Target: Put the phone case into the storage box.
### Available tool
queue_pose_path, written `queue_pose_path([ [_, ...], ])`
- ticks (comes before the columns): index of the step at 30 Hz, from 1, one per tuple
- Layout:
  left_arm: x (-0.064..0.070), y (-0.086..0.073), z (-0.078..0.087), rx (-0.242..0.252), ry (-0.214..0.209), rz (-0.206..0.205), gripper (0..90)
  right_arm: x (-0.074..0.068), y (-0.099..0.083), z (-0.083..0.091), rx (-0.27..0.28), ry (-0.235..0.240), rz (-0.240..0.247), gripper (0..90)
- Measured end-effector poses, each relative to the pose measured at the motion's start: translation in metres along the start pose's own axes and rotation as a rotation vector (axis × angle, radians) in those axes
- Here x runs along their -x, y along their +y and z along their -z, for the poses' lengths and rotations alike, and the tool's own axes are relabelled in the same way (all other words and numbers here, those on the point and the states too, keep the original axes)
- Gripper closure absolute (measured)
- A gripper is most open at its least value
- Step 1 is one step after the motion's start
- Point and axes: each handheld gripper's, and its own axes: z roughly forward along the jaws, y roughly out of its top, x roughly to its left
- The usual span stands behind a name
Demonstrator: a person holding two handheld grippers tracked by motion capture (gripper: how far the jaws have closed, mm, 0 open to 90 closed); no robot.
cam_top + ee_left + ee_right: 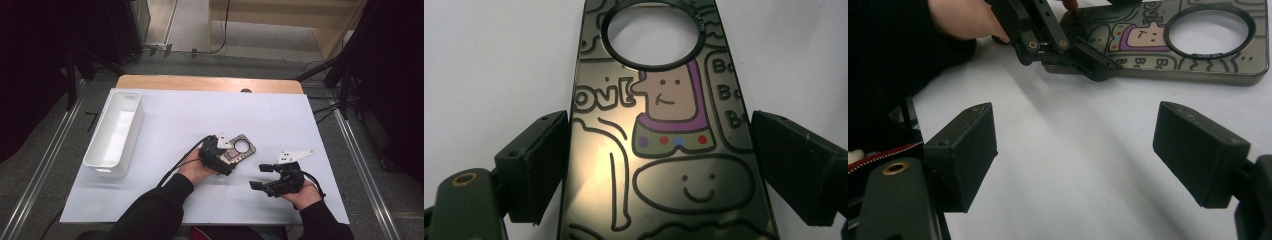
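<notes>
From the high view, the left hand-held gripper [226, 156] lies over the near end of a dark phone case [239, 148] flat on the white desk [200, 115], while the right hand-held gripper [261, 176] hovers apart to its right and a white bin [114, 133] stands well to the left. In the left gripper view the phone case [664, 140], printed with cartoon figures and a round hole, lies between the spread jaws, which flank its two long edges; whether they touch it I cannot tell. In the right gripper view the jaws stand wide apart over bare desk [1068, 165], with the phone case [1168, 45] and the left hand-held gripper [1083, 55] farther off.
</notes>
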Motion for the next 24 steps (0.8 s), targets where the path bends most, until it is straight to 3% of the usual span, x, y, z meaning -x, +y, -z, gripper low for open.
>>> queue_pose_path([
  [19,0.0005,0.0024,0.0005,-0.015,0.004,0.007,11.8,0.0002,-0.0002,0.0007,0.004,0.0,-0.002,16.6],
  [24,-0.0023,0.0026,0.0017,-0.009,-0.014,0.034,11.8,0.0009,-0.0002,0.0014,0.005,-0.001,-0.002,16.6],
])
